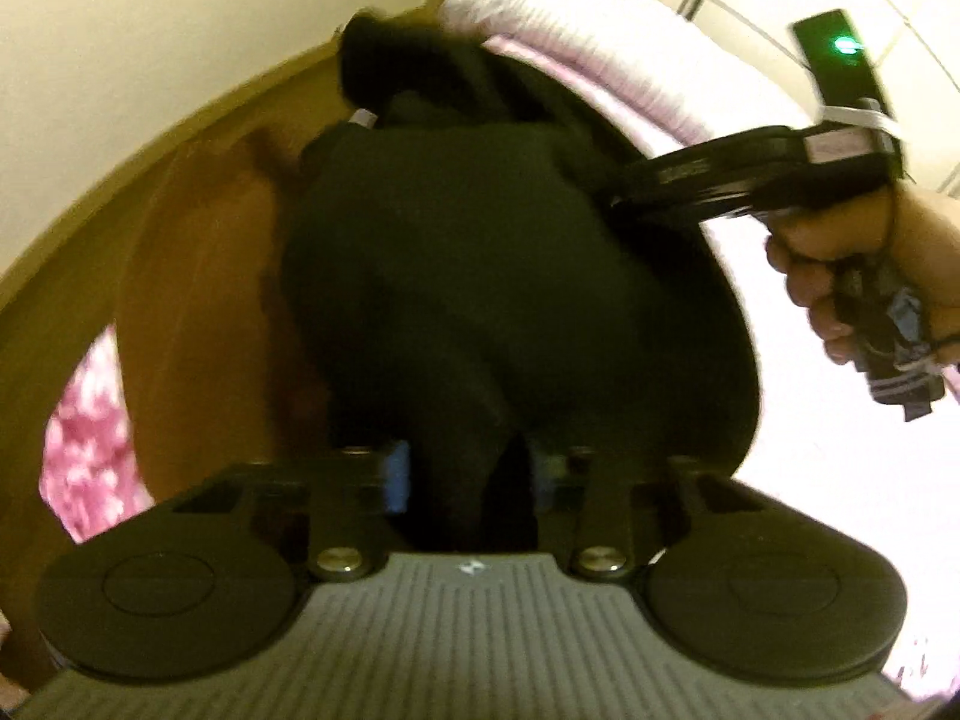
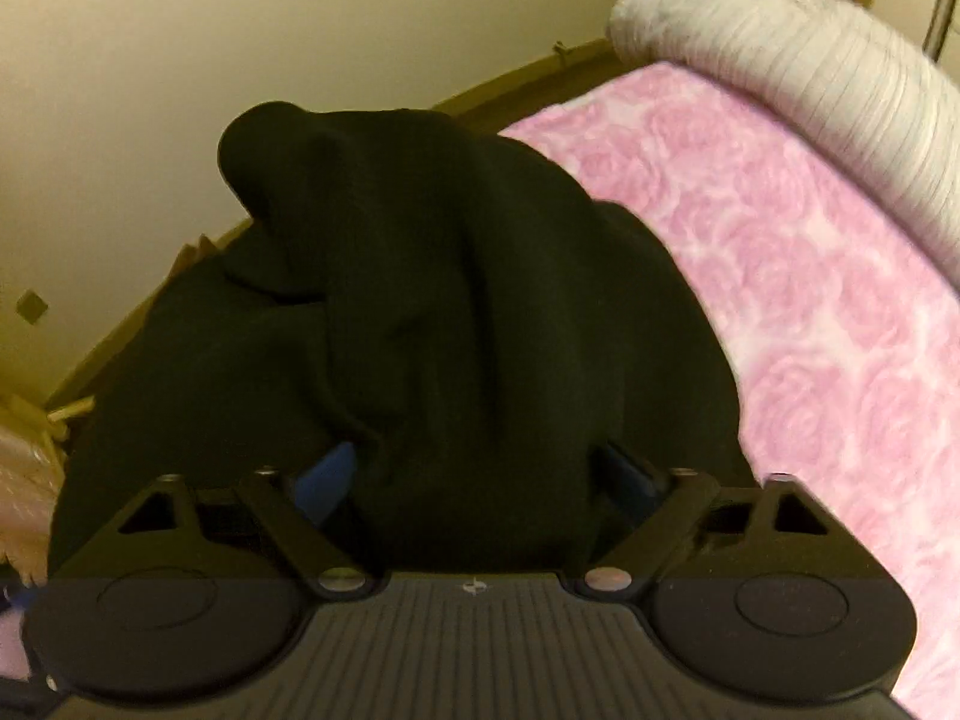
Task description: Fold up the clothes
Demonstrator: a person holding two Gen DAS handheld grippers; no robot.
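Black garment bunched between each hand-held gripper's blue pads, left and right both pinching it above the pink bed; soft, limp, light—better taken at hems.

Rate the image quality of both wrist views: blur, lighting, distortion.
Left wrist view: motion-smeared, the black garment reads as a flat dark mass, the bedspread blows out to white beside the right gripper. Right wrist view: sharper, rose pattern legible on the bedspread, garment folds faintly visible. Both: yellowish light, fisheye curving the wall edges.
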